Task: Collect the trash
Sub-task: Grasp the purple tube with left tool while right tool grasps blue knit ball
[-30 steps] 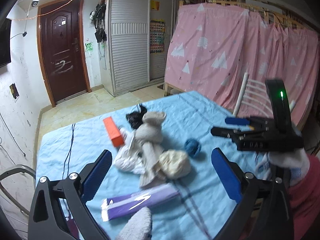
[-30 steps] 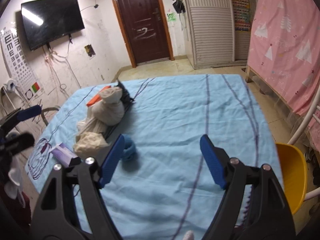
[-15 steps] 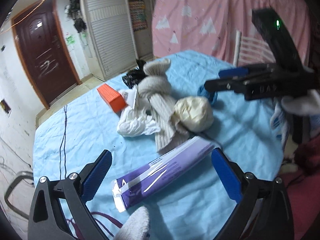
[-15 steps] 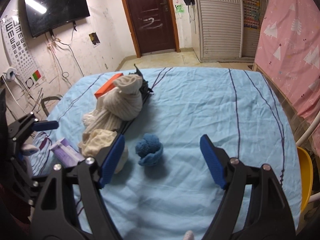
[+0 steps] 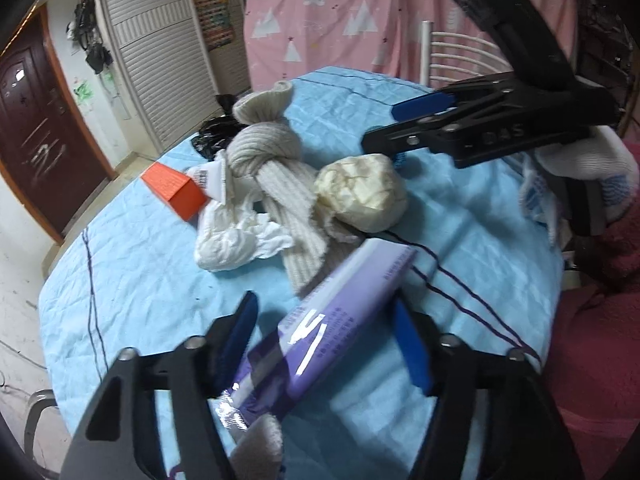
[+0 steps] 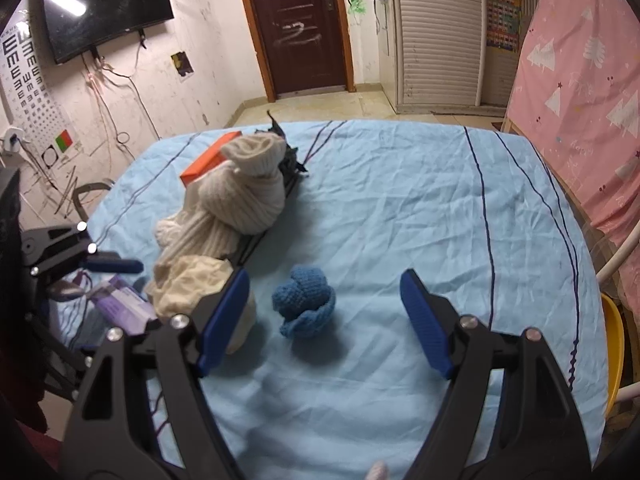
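A purple wrapper (image 5: 320, 332) lies on the blue tablecloth (image 5: 132, 280), and my left gripper (image 5: 326, 344) is open with a finger on each side of it. Behind it lie crumpled white tissue (image 5: 232, 236), an orange box (image 5: 172, 190), a knotted beige knit cloth (image 5: 276, 168), a cream wad (image 5: 360, 194) and a black bag (image 5: 214, 136). My right gripper (image 6: 326, 316) is open over the cloth, just short of a blue knit ball (image 6: 304, 304). The purple wrapper also shows in the right wrist view (image 6: 120, 304).
The table (image 6: 440, 208) stands in a room with a brown door (image 6: 304, 24), a pink curtain (image 6: 584, 92) at the right and a yellow chair (image 6: 614, 344) by the table's right edge. A white chair back (image 5: 460, 56) stands behind the right gripper.
My left gripper has dropped forward and its fingers have narrowed around the purple wrapper. My right gripper has advanced toward the blue knit ball, still open.
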Action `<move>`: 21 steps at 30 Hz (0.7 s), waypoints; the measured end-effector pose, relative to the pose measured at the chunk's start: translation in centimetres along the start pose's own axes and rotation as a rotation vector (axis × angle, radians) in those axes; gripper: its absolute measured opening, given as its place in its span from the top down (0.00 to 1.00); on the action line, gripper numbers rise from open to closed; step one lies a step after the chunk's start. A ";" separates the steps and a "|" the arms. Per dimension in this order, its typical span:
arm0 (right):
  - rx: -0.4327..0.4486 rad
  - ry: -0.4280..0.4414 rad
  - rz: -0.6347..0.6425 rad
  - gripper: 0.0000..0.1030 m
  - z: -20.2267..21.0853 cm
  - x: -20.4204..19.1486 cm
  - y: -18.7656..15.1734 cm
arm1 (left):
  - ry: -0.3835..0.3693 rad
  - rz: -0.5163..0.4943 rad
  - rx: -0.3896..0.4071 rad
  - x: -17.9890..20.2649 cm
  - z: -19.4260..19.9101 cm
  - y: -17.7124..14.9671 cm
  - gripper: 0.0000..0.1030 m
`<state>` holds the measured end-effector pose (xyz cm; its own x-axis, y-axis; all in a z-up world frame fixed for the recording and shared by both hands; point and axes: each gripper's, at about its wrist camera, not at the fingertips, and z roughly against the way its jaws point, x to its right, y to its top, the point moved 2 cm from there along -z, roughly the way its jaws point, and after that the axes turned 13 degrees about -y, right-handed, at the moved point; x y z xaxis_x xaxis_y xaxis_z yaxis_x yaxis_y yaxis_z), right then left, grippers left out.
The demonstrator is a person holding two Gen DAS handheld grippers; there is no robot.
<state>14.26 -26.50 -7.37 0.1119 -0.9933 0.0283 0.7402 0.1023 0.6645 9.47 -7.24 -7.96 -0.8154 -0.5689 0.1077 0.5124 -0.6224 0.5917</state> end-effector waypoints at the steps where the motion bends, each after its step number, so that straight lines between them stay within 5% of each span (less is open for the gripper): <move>1: -0.005 -0.004 0.001 0.27 -0.1 0.0 0.0 | -0.005 -0.003 0.004 0.0 0.0 -0.1 0.54; 7: -0.036 -0.016 0.027 0.34 -0.8 -0.4 -0.1 | -0.024 -0.030 0.026 1.1 0.2 -0.8 0.81; 10: -0.059 -0.013 0.037 0.50 -1.2 -0.5 -0.2 | -0.026 -0.031 0.028 1.2 0.3 -0.9 0.85; 12: -0.063 -0.010 0.061 0.70 -1.3 -0.9 -0.4 | -0.018 -0.024 0.029 1.2 0.4 -1.1 0.87; 21: 0.028 -0.031 0.065 0.71 0.9 -0.6 0.1 | -0.014 0.024 0.098 1.4 2.9 -1.5 0.88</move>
<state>13.69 -25.91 -6.66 0.1387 -0.9858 0.0949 0.7131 0.1659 0.6811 6.75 -5.50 -6.39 -0.8075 -0.5745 0.1336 0.5031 -0.5526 0.6644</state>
